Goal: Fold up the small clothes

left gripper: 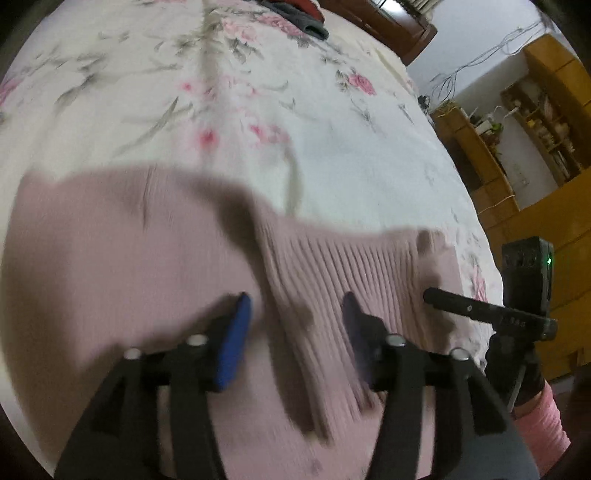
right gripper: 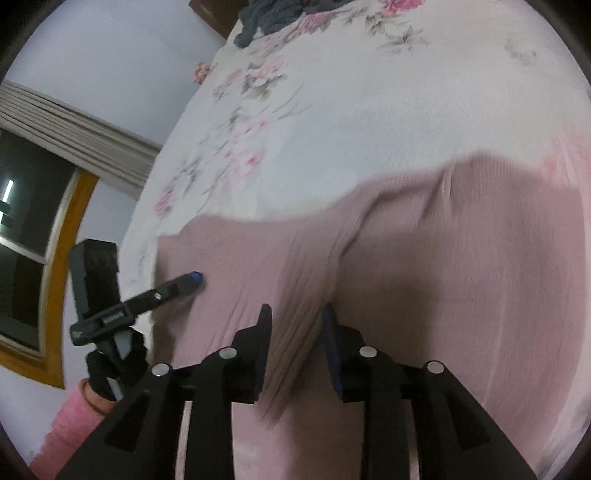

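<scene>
Jaws of the right gripper (right gripper: pixel 295 325) pinch a ribbed fold of a dusty-pink knit garment (right gripper: pixel 461 258); left gripper (left gripper: pixel 295 314) jaws stand apart above its ribbing. It lies on a white floral bedspread (left gripper: pixel 332 147), dark grey clothes (right gripper: pixel 273 14) beyond.

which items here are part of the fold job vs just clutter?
Job:
pink knit garment
left gripper, jaws apart over it
right gripper, ribbed fold between its fingers

Lying about:
dark clothes at the bed's far end
floral bedspread
wooden shelves
</scene>
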Action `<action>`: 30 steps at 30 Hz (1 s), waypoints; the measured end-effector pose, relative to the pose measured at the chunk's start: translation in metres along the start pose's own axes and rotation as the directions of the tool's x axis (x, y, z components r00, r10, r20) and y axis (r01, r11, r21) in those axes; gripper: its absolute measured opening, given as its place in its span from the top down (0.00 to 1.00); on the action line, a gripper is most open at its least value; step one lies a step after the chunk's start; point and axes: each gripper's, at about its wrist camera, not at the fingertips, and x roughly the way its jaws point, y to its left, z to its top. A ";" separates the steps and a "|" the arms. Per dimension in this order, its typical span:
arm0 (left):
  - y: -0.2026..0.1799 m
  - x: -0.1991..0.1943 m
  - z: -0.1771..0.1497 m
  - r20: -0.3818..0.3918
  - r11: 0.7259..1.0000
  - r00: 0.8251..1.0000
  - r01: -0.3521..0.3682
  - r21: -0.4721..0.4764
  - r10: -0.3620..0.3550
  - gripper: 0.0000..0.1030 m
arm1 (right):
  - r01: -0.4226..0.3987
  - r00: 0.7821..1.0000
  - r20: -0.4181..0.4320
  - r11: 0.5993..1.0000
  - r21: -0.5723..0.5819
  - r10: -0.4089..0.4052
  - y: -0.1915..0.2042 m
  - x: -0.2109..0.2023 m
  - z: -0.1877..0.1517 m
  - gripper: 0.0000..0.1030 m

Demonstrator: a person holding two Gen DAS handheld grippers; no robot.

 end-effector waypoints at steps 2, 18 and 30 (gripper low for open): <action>-0.002 0.000 -0.016 -0.028 1.000 1.000 0.003 -0.021 -0.003 0.44 | -0.021 0.999 -0.041 1.000 0.000 0.021 0.004 0.002 -0.013 0.70; 0.006 0.013 -0.028 -0.083 1.000 0.996 -0.013 0.020 0.015 0.94 | 0.041 0.994 -0.102 0.999 -0.010 -0.042 -0.006 0.005 -0.029 0.91; -0.011 -0.014 -0.054 0.010 0.993 0.995 -0.102 0.058 0.101 0.63 | 0.073 0.997 0.023 0.996 -0.051 -0.072 0.001 -0.019 -0.059 0.72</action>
